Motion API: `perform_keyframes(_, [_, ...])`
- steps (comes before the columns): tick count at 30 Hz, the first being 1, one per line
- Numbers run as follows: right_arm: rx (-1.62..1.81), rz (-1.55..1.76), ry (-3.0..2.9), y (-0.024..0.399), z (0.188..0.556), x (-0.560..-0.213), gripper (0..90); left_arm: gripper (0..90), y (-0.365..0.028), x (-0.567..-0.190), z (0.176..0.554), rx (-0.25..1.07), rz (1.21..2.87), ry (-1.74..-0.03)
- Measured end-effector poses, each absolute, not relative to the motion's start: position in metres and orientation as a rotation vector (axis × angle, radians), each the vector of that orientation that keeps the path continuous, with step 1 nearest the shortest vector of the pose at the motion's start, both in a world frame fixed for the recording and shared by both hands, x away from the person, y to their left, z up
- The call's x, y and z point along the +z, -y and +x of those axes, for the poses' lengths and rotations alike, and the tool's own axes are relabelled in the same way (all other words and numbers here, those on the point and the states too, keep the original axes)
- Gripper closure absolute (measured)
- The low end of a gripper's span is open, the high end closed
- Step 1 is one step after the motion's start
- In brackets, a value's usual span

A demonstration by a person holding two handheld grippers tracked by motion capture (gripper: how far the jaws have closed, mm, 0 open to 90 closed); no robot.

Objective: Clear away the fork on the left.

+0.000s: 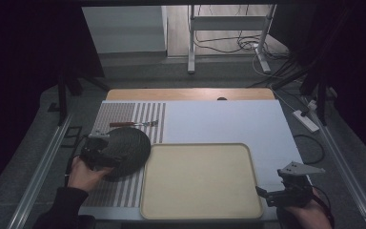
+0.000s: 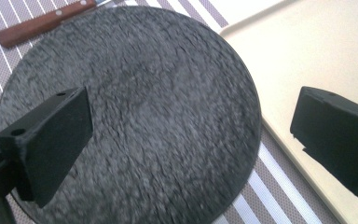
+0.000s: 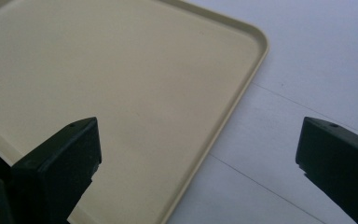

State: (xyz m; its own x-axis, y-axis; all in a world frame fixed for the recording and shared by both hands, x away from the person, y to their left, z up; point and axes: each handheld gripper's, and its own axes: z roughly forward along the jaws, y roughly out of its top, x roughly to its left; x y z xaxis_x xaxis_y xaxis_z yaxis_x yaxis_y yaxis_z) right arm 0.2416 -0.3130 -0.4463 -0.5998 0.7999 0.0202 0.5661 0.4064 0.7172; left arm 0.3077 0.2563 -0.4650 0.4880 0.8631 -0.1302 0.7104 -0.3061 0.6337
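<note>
Here knife [image 1: 132, 124] lies crosswise, handle pointing left

one dark round plate [image 1: 127, 149], one beige tray [image 1: 201, 212], one striped mat [image 1: 119, 113], possibly one knife [image 1: 132, 124]

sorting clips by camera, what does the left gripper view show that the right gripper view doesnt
Left gripper view: a dark round plate lying on a striped placemat, and a wooden-handled knife beyond the plate, with the left tongs open above the plate.

Right gripper view: a bare stretch of the white table surface beside the tray's rounded corner, with the right tongs open over the tray's edge.

Both: the empty beige tray, and a pair of black jaws spread wide, holding nothing.
</note>
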Motion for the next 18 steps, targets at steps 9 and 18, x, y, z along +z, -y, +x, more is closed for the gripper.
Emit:
perform_keyframes(9, [1.002, 1.184, -2.342, 0.313, 0.242, -0.446, 0.6, 0.0, -0.253, -0.465, 0.334, 0.312, 2.1, -1.28])
perform_keyframes(18, [1.002, 1.185, -2.344, 0.313, 0.242, -0.446, 0.6, 0.0, -0.249, -0.468, 0.357, 0.304, 2.099, -1.281])
